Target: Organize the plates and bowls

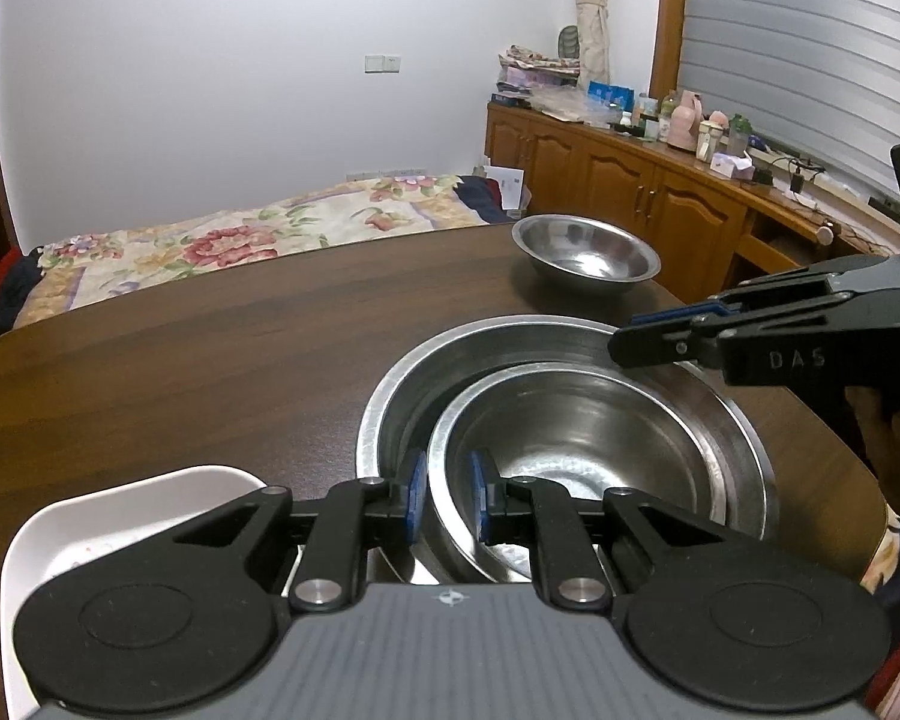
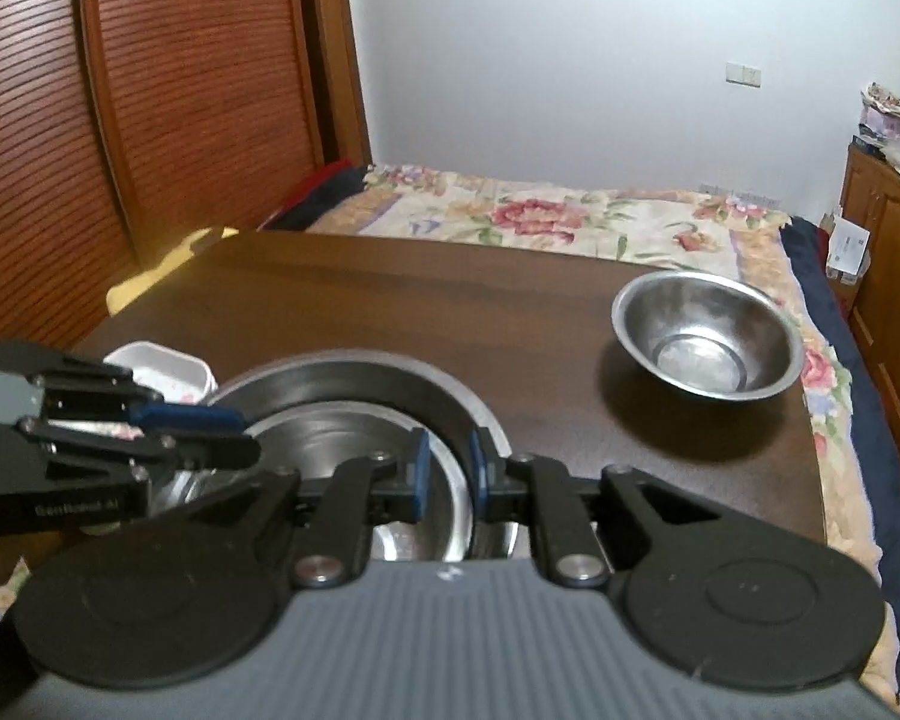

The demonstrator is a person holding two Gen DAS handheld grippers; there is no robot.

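Filling bedroom: dark wooden table [image 1: 210, 360]

A floral bedspread [image 1: 222, 246] lies behind the dark wooden table [image 1: 180, 372].

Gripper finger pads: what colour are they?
Blue, on black linkages; the left gripper's pads show clearest in the left wrist view.

left wrist: close, faces cabinets | right wrist: close, faces wardrobe; both share nested bowls [image 1: 570, 438]
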